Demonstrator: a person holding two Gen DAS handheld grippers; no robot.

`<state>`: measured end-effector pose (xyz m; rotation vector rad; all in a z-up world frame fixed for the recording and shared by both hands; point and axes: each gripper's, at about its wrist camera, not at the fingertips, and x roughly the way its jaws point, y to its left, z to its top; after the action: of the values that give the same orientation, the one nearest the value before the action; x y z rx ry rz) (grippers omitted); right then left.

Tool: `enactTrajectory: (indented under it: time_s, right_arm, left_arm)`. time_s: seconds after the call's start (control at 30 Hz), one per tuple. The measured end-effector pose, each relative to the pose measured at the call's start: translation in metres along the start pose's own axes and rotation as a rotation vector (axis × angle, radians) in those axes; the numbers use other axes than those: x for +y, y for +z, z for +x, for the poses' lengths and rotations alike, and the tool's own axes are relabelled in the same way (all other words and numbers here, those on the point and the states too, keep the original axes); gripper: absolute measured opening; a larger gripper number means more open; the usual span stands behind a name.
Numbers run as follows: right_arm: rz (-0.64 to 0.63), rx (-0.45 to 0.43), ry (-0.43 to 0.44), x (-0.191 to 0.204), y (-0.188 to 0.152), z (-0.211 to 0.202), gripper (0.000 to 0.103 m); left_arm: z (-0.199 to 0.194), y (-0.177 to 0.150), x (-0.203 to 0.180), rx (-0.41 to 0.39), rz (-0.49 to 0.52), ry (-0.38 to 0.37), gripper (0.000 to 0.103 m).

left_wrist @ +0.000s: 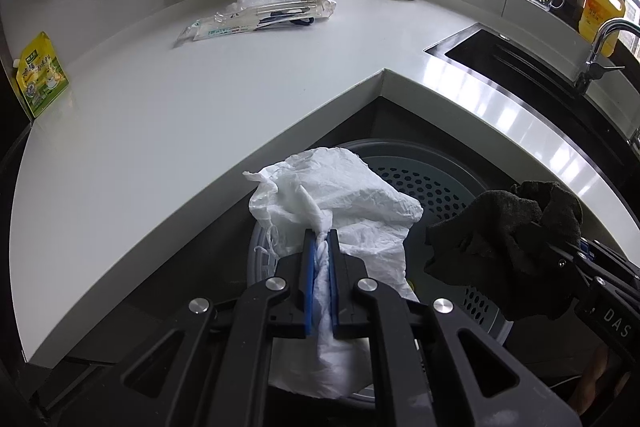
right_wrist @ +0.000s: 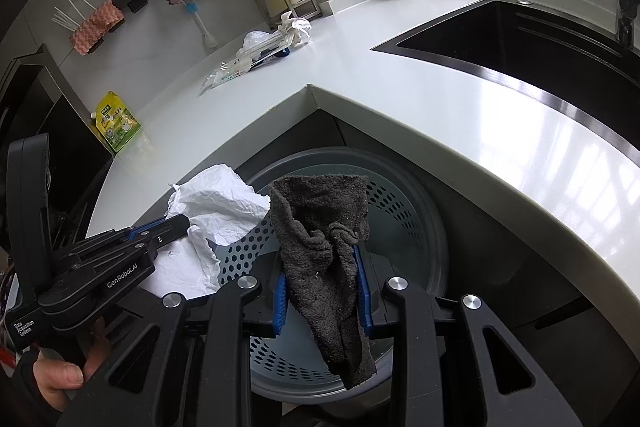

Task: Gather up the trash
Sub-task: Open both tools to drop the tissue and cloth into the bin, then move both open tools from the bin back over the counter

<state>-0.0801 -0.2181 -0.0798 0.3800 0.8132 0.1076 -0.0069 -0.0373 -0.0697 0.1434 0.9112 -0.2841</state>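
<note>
White crumpled bag [left_wrist: 340, 203] pinched in left gripper [left_wrist: 320, 239], dark cloth [right_wrist: 320, 227] clamped in right gripper [right_wrist: 320, 251]; both hang over perforated bin [right_wrist: 400, 195], lower centre. Spread grippers only once centred inside rim.

My left wrist view looks steeply down along its fingers [left_wrist: 308, 259], close over the grey bin [left_wrist: 436, 179]. My right wrist view faces likewise from the right; both share the bin [right_wrist: 404, 195] and far counter [right_wrist: 360, 39].
</note>
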Motion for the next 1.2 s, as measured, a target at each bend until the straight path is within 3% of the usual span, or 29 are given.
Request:
enactTrajectory:
  time_s: [0.37, 0.4, 0.53, 0.57, 0.67, 1.2]
  right_arm:
    - [0.017, 0.024, -0.012, -0.006, 0.0, 0.014, 0.027]
    - [0.017, 0.026, -0.014, -0.006, 0.0, 0.015, 0.028]
    - [0.018, 0.026, -0.028, -0.007, 0.001, 0.016, 0.033]
    - [0.019, 0.024, -0.032, -0.007, 0.001, 0.016, 0.039]
    - [0.023, -0.006, -0.034, -0.007, 0.001, 0.011, 0.055]
    - [0.024, -0.009, -0.039, -0.01, 0.001, 0.009, 0.057]
  left_arm:
    - [0.016, -0.004, 0.004, 0.042, -0.008, -0.006, 0.011]
    - [0.017, -0.004, 0.006, 0.041, -0.014, -0.004, 0.014]
    - [0.016, -0.003, 0.011, 0.028, -0.033, 0.003, 0.053]
    - [0.015, -0.003, 0.013, 0.02, -0.038, 0.002, 0.056]
    - [0.014, -0.002, 0.013, 0.017, -0.039, 0.007, 0.056]
    - [0.01, -0.002, 0.021, 0.013, -0.069, 0.008, 0.062]
